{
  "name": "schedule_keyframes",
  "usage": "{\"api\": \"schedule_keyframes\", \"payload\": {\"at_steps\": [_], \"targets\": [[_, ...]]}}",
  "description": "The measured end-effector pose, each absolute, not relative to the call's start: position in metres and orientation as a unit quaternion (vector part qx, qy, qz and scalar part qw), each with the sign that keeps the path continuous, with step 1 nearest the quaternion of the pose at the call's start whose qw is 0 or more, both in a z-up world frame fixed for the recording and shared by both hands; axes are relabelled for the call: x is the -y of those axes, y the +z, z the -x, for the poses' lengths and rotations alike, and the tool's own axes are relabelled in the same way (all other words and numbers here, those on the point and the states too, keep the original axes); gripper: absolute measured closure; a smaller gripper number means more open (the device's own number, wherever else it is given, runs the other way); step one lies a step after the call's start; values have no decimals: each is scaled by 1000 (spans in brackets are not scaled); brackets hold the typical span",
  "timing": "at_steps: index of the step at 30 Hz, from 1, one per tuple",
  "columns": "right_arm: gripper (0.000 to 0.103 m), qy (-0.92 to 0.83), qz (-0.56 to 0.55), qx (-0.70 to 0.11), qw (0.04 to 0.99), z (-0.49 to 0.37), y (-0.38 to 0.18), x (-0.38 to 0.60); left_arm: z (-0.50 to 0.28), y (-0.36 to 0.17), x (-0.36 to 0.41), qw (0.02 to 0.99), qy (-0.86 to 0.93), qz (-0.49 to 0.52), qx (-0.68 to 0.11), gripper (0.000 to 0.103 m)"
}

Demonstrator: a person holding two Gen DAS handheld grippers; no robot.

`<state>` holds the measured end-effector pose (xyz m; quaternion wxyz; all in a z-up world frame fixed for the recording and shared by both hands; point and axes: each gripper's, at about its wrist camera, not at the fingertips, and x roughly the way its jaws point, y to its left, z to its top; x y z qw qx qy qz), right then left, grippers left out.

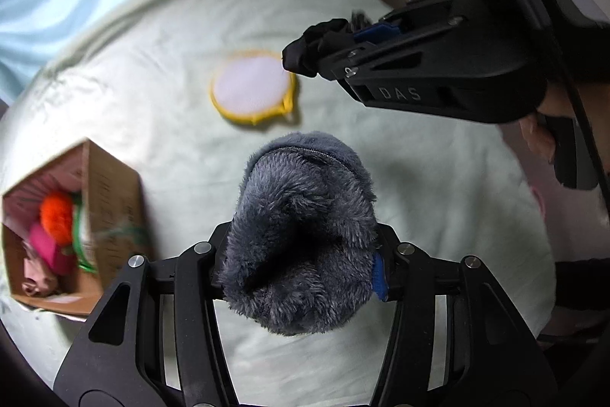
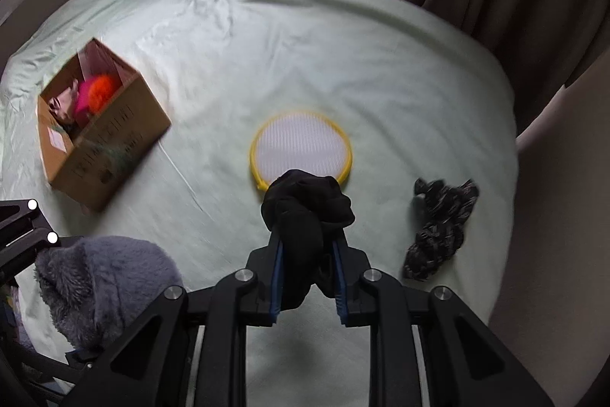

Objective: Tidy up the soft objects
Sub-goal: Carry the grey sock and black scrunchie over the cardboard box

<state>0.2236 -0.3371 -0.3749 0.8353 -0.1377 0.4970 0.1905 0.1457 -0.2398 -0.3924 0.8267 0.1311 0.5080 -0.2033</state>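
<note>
While both fingers clamp fluffy grey cloth [image 1: 301, 246] and black cloth [image 2: 305, 216], bedsheet [image 2: 343, 63] lies open.

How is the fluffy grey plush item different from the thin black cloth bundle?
The fluffy grey plush item is bulky, thick-piled and grey; the thin black cloth bundle is smaller, smooth and black. The plush item fills the left gripper; the black bundle is pinched narrowly in the right gripper. Both are soft and held above the pale green bedsheet.
</note>
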Motion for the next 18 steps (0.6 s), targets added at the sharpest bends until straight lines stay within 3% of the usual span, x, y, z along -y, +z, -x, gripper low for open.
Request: {"api": "schedule_keyframes", "payload": {"at_steps": [10,18], "targets": [[83,163,135,-447,869,-186,-268,301,-141,-301,205,864,-202,-95,-451,56],[83,127,100,-416,895,-135,-174,237,-127,-214,135,894,-185,-76,-400,55]]}}
